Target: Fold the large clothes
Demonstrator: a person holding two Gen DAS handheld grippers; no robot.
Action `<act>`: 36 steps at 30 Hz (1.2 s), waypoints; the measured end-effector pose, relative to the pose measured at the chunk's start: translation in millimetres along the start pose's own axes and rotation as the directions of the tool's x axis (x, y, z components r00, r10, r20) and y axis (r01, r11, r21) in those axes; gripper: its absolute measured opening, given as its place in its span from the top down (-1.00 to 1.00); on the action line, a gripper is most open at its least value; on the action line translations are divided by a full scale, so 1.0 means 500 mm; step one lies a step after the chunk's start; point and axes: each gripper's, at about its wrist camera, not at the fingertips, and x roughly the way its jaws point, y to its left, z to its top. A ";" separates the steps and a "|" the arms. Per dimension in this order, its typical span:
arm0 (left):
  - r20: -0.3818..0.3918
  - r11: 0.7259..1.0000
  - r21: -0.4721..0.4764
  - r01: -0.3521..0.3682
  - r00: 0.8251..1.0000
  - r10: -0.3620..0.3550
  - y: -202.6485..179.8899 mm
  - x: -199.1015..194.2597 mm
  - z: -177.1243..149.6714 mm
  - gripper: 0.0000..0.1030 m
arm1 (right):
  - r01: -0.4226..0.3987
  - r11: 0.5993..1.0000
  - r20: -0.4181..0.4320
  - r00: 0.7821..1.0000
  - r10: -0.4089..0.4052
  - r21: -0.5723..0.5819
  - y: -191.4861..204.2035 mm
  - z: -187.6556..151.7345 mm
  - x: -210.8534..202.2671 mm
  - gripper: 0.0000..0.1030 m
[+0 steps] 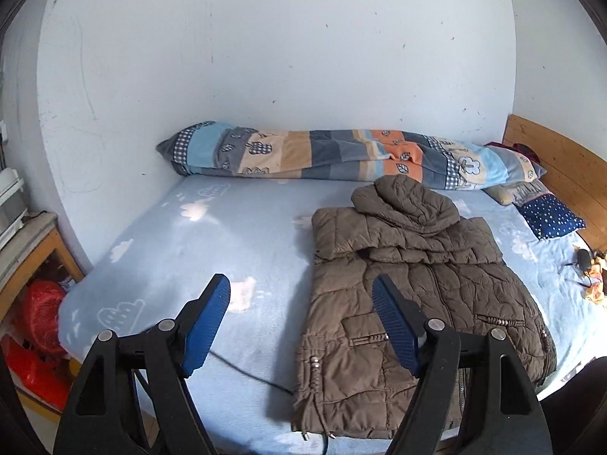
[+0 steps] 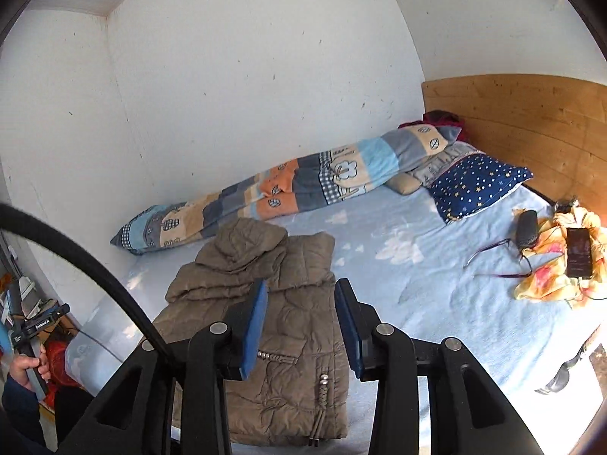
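Observation:
A brown quilted hooded jacket (image 1: 409,276) lies flat on the light blue bed sheet (image 1: 212,250), sleeves folded in, hood toward the wall. It also shows in the right wrist view (image 2: 273,303). My left gripper (image 1: 301,292) is open and empty, held above the jacket's left edge near the bed's front. My right gripper (image 2: 299,295) is open and empty, above the jacket's right half. The left gripper also appears at the far left of the right wrist view (image 2: 34,326), held in a hand.
A rolled patchwork blanket (image 1: 341,155) lies along the wall. A starred blue pillow (image 2: 478,185) sits by the wooden headboard (image 2: 531,129). A yellow cloth with a phone (image 2: 578,258) and a small dark device lie at right. A black cable (image 1: 250,375) crosses the sheet. Red bags (image 1: 38,326) stand beside the bed.

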 end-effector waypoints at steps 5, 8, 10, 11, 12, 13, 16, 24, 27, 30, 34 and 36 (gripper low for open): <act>-0.006 0.999 -0.031 -0.018 1.000 0.018 0.023 -0.029 -0.006 -0.63 | -0.058 0.998 0.031 0.998 0.058 0.004 0.009 -0.008 -0.025 -0.06; -0.072 1.000 -0.029 -0.007 0.997 0.005 -0.003 0.004 -0.043 -0.63 | -0.085 0.996 -0.017 0.996 0.085 -0.004 0.031 -0.039 0.013 -0.06; -0.115 0.999 -0.026 0.023 0.993 -0.026 -0.038 0.028 -0.075 -0.63 | -0.105 0.994 -0.050 0.993 0.104 -0.015 0.048 -0.065 0.042 -0.06; -0.125 0.999 -0.025 0.032 0.992 -0.035 -0.056 0.038 -0.088 -0.63 | -0.113 0.993 -0.071 0.991 0.112 -0.019 0.059 -0.080 0.059 -0.06; -0.146 0.998 -0.025 0.054 0.988 -0.057 -0.075 0.051 -0.105 -0.63 | -0.119 0.993 -0.094 0.989 0.117 -0.020 0.069 -0.095 0.074 -0.06; -0.159 0.997 -0.020 0.071 0.985 -0.074 -0.092 0.063 -0.118 -0.63 | -0.132 0.991 -0.121 0.984 0.128 -0.023 0.082 -0.114 0.094 -0.06; -0.213 0.997 -0.005 0.081 0.974 -0.080 -0.138 0.106 -0.168 -0.63 | -0.139 0.989 -0.173 0.976 0.130 -0.046 0.111 -0.163 0.136 -0.06; -0.313 1.000 0.010 0.021 0.950 -0.017 -0.196 0.243 -0.314 -0.63 | -0.096 0.991 -0.345 0.937 0.058 -0.095 0.149 -0.293 0.225 -0.06; -0.362 1.000 0.030 0.005 0.932 0.007 -0.204 0.280 -0.341 -0.63 | -0.099 0.988 -0.378 0.924 0.049 -0.115 0.156 -0.304 0.235 -0.06; -0.363 1.000 0.021 0.007 0.932 0.001 -0.202 0.286 -0.343 -0.63 | -0.086 0.994 -0.417 0.908 0.051 -0.065 0.156 -0.327 0.273 -0.06; -0.376 0.998 0.057 0.003 0.927 0.019 -0.209 0.301 -0.359 -0.63 | -0.071 0.998 -0.494 0.867 0.062 0.001 0.155 -0.373 0.337 -0.06; -0.383 0.998 0.070 0.000 0.923 0.027 -0.209 0.311 -0.371 -0.63 | -0.071 0.998 -0.495 0.867 0.061 -0.001 0.156 -0.374 0.342 -0.06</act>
